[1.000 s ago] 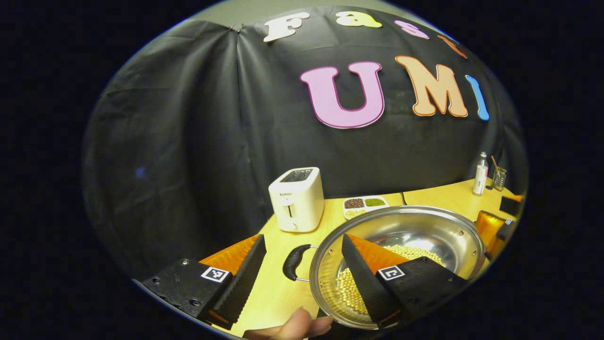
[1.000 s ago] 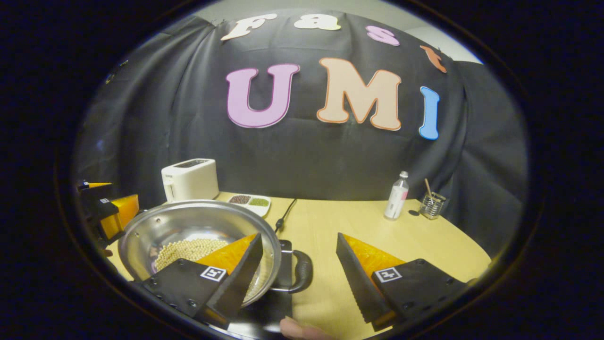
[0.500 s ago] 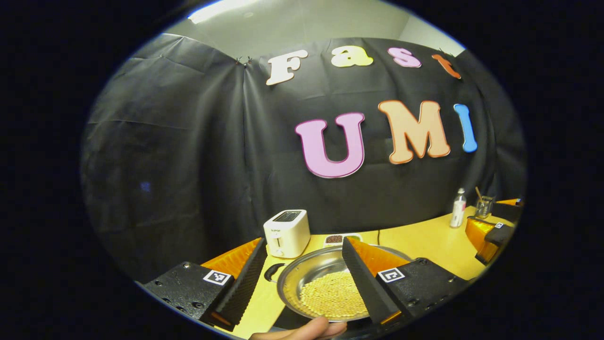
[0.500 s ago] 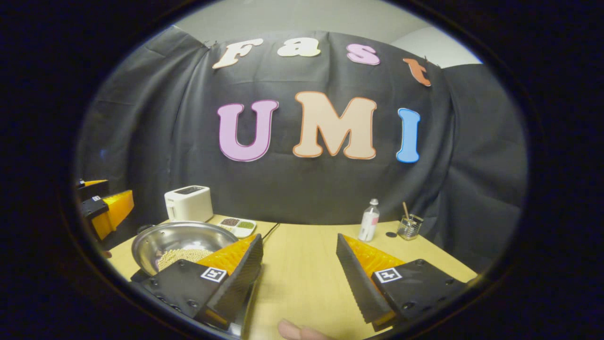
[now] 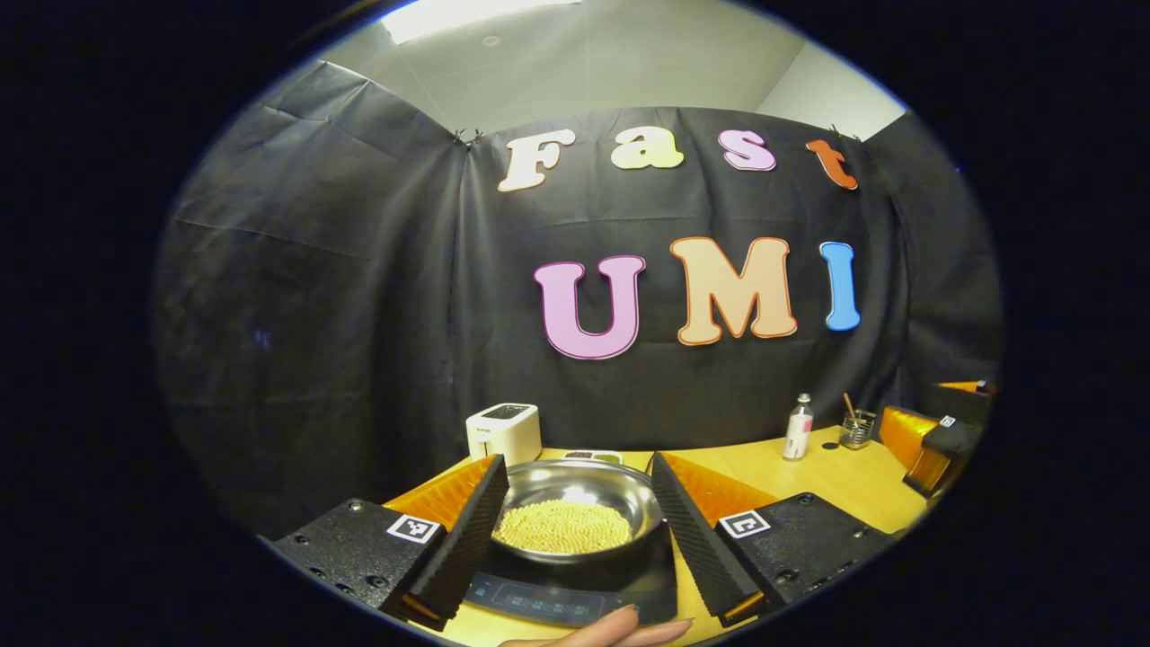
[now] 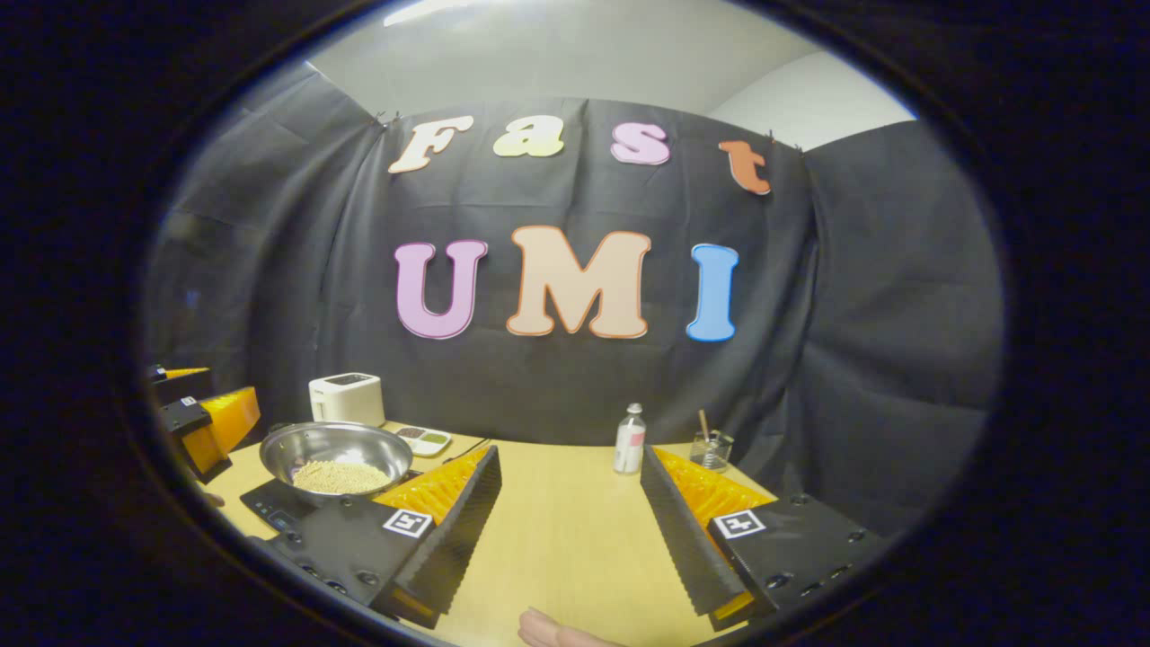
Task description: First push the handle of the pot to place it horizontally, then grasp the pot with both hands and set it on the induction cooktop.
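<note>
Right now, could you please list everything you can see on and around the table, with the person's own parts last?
Round stainless-steel pot: one, silver, on the cooktop, holding pale beans.
Flat black induction cooktop: one, black, on the table's near left.
Boxy white toaster: one, white, behind the pot by the wall.
Divided white tray: one, white, with dark and green fillings, right of the toaster.
Small clear bottle: one, clear with a pale label, at the back.
Glass jar: one, clear, holding a stick, right of the bottle.
Wooden table: one, light yellow.
Left gripper: one, open, in front of the pot.
Right gripper: one, open, above bare table.
Fingertip: below the left gripper.
</note>
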